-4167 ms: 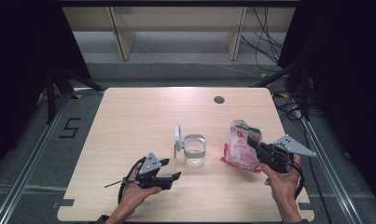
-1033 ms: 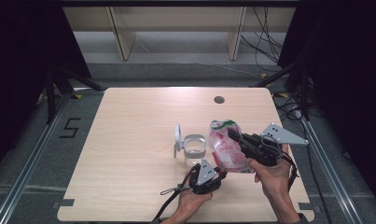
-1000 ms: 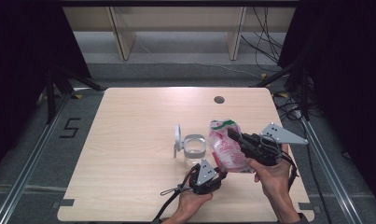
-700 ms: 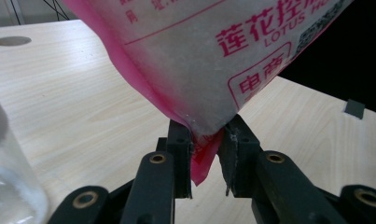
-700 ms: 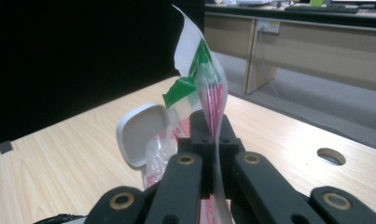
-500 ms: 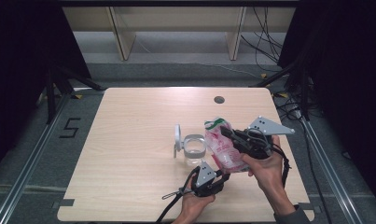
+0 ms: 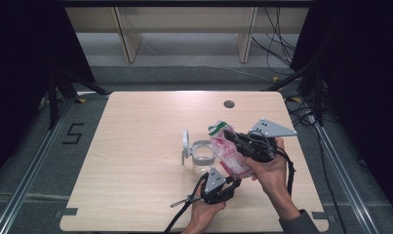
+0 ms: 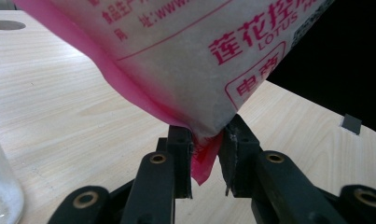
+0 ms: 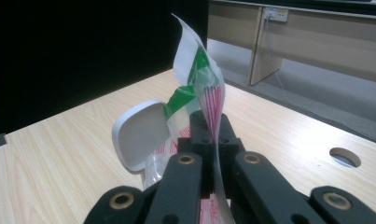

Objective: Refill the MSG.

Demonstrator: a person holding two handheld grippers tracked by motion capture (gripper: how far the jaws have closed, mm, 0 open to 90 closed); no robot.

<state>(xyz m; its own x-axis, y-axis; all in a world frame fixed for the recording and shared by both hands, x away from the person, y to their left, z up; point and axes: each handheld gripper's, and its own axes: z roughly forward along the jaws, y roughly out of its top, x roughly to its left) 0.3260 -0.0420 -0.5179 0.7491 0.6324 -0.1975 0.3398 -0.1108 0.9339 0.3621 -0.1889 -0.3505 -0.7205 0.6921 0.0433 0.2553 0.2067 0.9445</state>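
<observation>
Nearest the camera in the high view, the left hand-held gripper [image 7: 231,184] sits low over the front part of the surface [image 7: 135,146], its jaw tips tucked under the pink and white bag [image 7: 229,153], so the grip itself is hard to make out from above. Its own view settles this: the two black jaws are pinched on the bag's bottom corner [image 8: 205,154], with a pink tab of film poking down between them. The bag fills most of that view, its printed red lettering cut off by the frame edges, and what it holds cannot be seen.

Just beyond, the right hand-held gripper [image 7: 233,138] is clamped on the bag's upper part, the person's right hand [image 7: 272,168] wrapped around its body under the grey three-cornered plate [image 7: 273,127]. In the right gripper view the jaws are closed on the thin film, whose green and white top edge [image 9: 195,60] rises above them, torn or crumpled. The bag hangs tilted between the two grippers, above the surface and just beside a clear glass jar [image 7: 203,156].

The jar stands upright with its white lid [image 7: 185,144] hinged up at its left side; whether anything is inside is not clear from above, though the left gripper view shows something pale at the glass edge [image 8: 1,196]. Farther back, a round hole [image 7: 228,104] marks the surface, and cables [image 7: 274,29] trail over the floor beyond.
</observation>
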